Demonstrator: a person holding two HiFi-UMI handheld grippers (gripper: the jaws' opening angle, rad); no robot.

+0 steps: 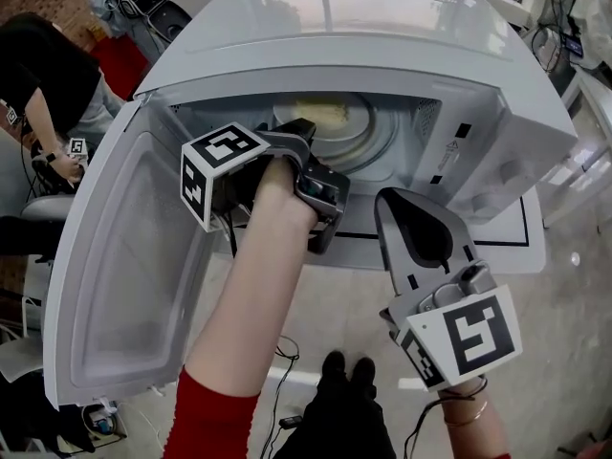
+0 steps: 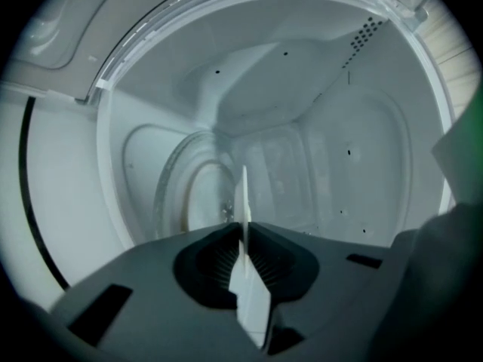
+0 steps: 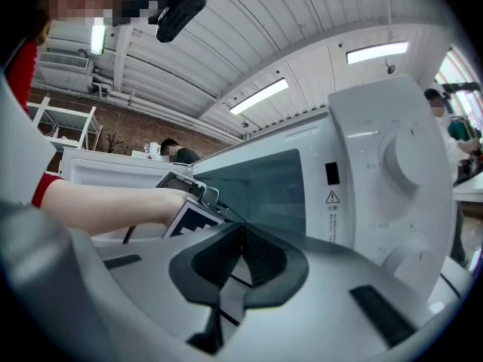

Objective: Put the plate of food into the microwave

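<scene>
Left gripper [image 2: 244, 228] reaches into the one open microwave [image 1: 382, 27]. Its jaws stand a narrow slit apart, with the rim of the single white plate [image 2: 243, 194] between them and a sliver of gap on either side. Right gripper [image 3: 241, 228] hangs outside the opening, its jaws pressed together on nothing.

My count runs to two grippers, two marker cubes [image 1: 218, 168], one plate, one door [image 1: 134, 256] swung wide to the left, and two dials [image 3: 404, 157] on the control panel.

From the head view I see the plate only in part, deep in the cavity behind the left gripper. The food [image 1: 320, 113] on it is a pale yellow patch I cannot identify. I cannot tell whether the plate sits flat on the cavity floor. The right gripper's body cuts off the lower dial.

The microwave stands on a white table [image 1: 516, 242] marked with a black line, above a grey floor [image 1: 316, 314]. Overhead is a white slatted ceiling [image 3: 226, 44], with a brick wall [image 3: 113, 123] beyond. One person in black [image 1: 38, 75] bends at the left edge of the head view, and another in white [image 1: 593, 8] stands at the far right.
</scene>
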